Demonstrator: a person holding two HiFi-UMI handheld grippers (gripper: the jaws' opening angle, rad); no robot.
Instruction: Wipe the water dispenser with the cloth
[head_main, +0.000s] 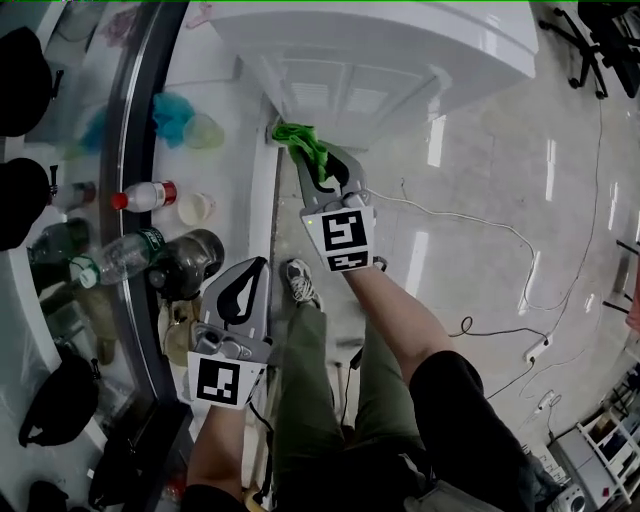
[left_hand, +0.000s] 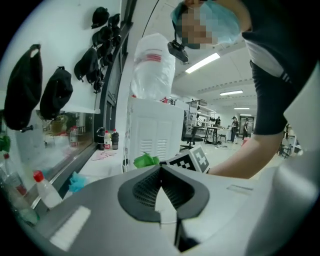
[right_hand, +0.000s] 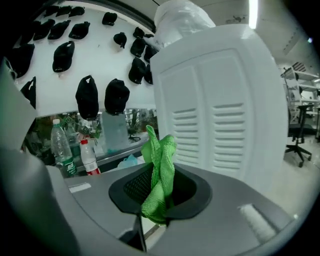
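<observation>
A white water dispenser (head_main: 380, 55) stands ahead, its slatted back panel (right_hand: 210, 132) facing me and a clear bottle (left_hand: 152, 67) on top. My right gripper (head_main: 322, 165) is shut on a green cloth (head_main: 303, 142), which pokes up between the jaws (right_hand: 159, 172) close to the dispenser's lower left corner. My left gripper (head_main: 243, 290) hangs back near my legs, shut with nothing in it (left_hand: 160, 182). The green cloth (left_hand: 146, 160) also shows in the left gripper view.
A white ledge (head_main: 215, 170) on the left carries bottles (head_main: 145, 195), cups (head_main: 195, 207) and a blue rag (head_main: 172, 112). Black caps (right_hand: 87, 97) hang on the wall. A cable (head_main: 500, 235) trails over the glossy floor at right.
</observation>
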